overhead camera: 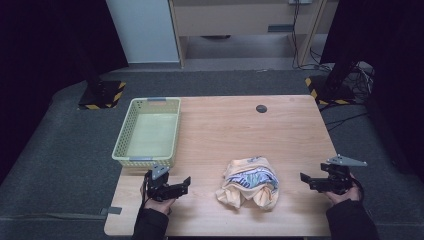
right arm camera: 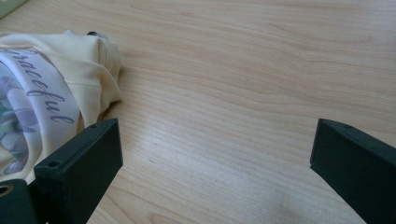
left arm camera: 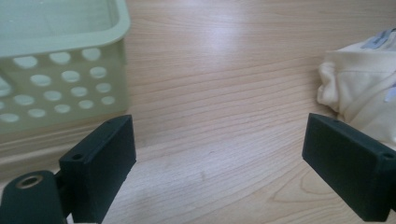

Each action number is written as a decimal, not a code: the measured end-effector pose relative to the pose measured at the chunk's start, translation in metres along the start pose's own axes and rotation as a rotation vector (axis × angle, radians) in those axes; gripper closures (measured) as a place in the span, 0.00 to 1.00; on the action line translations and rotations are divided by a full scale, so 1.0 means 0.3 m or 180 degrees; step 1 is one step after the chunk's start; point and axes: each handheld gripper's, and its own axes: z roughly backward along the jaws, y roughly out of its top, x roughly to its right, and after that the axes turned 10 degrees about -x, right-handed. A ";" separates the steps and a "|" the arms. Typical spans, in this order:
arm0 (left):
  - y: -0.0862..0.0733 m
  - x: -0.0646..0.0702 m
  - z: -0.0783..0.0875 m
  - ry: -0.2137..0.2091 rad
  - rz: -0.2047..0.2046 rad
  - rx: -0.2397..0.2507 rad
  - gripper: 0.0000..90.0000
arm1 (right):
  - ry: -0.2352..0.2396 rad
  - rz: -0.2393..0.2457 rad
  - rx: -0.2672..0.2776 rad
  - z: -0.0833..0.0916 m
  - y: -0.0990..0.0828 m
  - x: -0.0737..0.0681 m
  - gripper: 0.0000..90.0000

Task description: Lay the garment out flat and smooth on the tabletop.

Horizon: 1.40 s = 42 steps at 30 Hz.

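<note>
Crumpled cream shirt (overhead camera: 248, 182), soft, light and best pinched at a raised fold, lies on the worktop (overhead camera: 220, 125) between the spread left claw (overhead camera: 186, 183) and spread right claw (overhead camera: 303, 179).

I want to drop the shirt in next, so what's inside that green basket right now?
The basket looks empty: the high view shows its bare pale floor. The left gripper view shows its holed wall and part of the inside. The crumpled shirt lies on the table, apart from it.
</note>
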 end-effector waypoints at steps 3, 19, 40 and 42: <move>0.010 0.012 -0.004 -0.0051 -0.0014 0.0009 0.10 | 0.0021 0.0014 0.0005 -0.007 0.012 -0.005 0.03; 0.081 0.077 -0.034 -0.0224 -0.0091 0.0073 0.12 | 0.0180 -0.0001 0.0079 -0.031 0.072 -0.031 0.03; 0.162 0.185 -0.147 -0.0472 -0.0248 0.0019 0.16 | 0.0400 0.0032 0.0093 -0.081 0.105 -0.056 0.07; 0.166 0.191 -0.151 -0.0474 -0.0267 0.0019 0.16 | 0.0411 0.0041 0.0078 -0.086 0.106 -0.058 0.07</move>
